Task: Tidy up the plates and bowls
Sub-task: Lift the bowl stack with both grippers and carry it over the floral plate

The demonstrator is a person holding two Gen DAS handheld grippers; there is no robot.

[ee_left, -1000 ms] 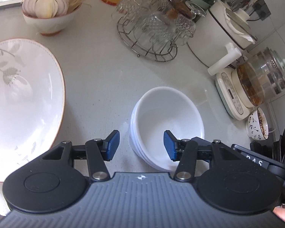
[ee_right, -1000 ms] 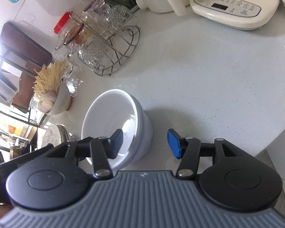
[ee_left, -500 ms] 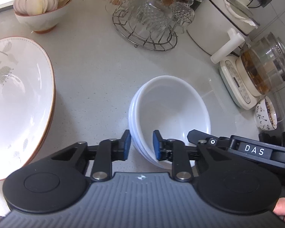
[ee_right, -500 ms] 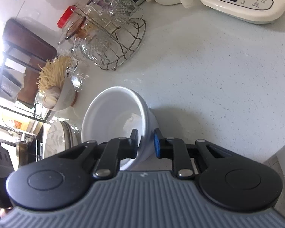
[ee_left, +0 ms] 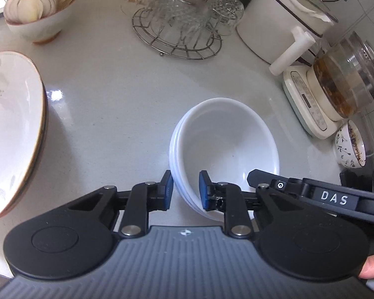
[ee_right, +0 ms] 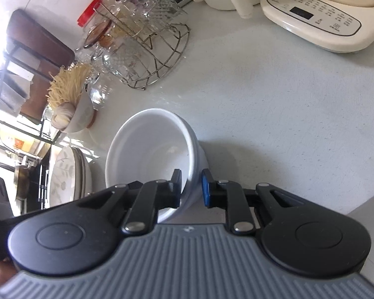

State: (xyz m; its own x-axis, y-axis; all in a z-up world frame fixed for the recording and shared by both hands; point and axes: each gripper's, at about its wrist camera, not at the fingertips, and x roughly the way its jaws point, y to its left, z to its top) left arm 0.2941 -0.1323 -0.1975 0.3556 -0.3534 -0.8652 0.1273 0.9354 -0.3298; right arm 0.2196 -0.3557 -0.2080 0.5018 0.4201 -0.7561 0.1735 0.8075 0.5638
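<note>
1. Now both tools meet at one stack of plain white bowls (ee_left: 224,147) standing on the pale speckled desk (ee_left: 112,94), roughly mid-scene and near the cameras.
2. Left hand-held gripper (ee_left: 185,190) — its blue-padded jaws are clamped on the near-left rim of the stack, one pad outside against the rims, the other inside the top bowl.
3. Right hand-held gripper (ee_right: 191,189) is likewise clamped on the stack's wall at the near-right side: the dark pad sits inside the bowl, the blue pad outside. In the left wrist view its black arm, lettered "DAS", reaches in from the right to the bowl's rim.
4. Three nested rims can be counted on the stack's left edge in the left wrist view; the stack's base is hidden behind the jaws there.
5. To the left, well apart from the stack, stand large white plates with a grey leaf pattern and a brown rim (ee_left: 10,129), piled one on another.
6. At the far left is a white bowl holding garlic and dry noodles (ee_left: 35,20).
7. Far centre — a round wire rack of cut-glass cups (ee_left: 179,22), upside down.
8. At the far right stand a white pot with a glass lid (ee_left: 284,22) and a glass kettle of brown tea on a cream electric base (ee_left: 344,84); just nearer is a small leaf-patterned cup (ee_left: 349,147).
9. A person's fingertip (ee_left: 372,270) shows at the lower right corner of the left wrist view.
</note>
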